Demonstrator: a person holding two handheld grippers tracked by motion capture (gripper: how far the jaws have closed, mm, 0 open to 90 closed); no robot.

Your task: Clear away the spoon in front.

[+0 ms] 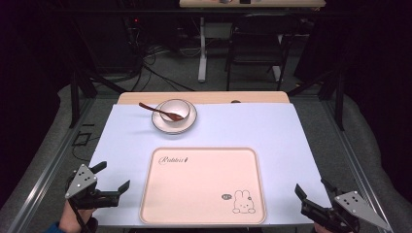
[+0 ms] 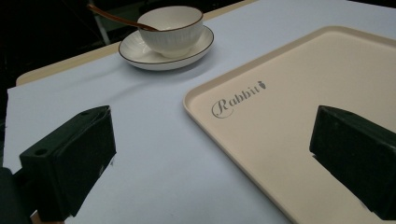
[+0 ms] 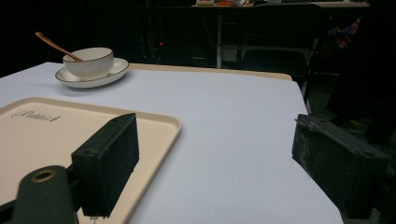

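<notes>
Both tongs, the left gripper [image 1: 112, 177] and the right gripper [image 1: 311, 189], are sitting wide open, holding nothing. The bowl [image 1: 174, 109] is resting on its plate [image 1: 160, 125] at 12 o'clock from the tray [image 1: 202, 221], with a spoon [image 1: 154, 109] leaning inside. A bump on that spoon handle could be tipping the bowl over.

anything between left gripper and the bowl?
No object. In the high view, bare pale tabletop runs from the open left gripper to the saucer under the bowl; the tray lies beside that stretch.

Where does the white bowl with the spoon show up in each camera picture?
High view: bowl upper centre-left, on its saucer, beyond the tray.
Left gripper view: bowl at the top, left of centre.
Right gripper view: bowl upper left.
Shared landmark: the tray's script logo.
</notes>
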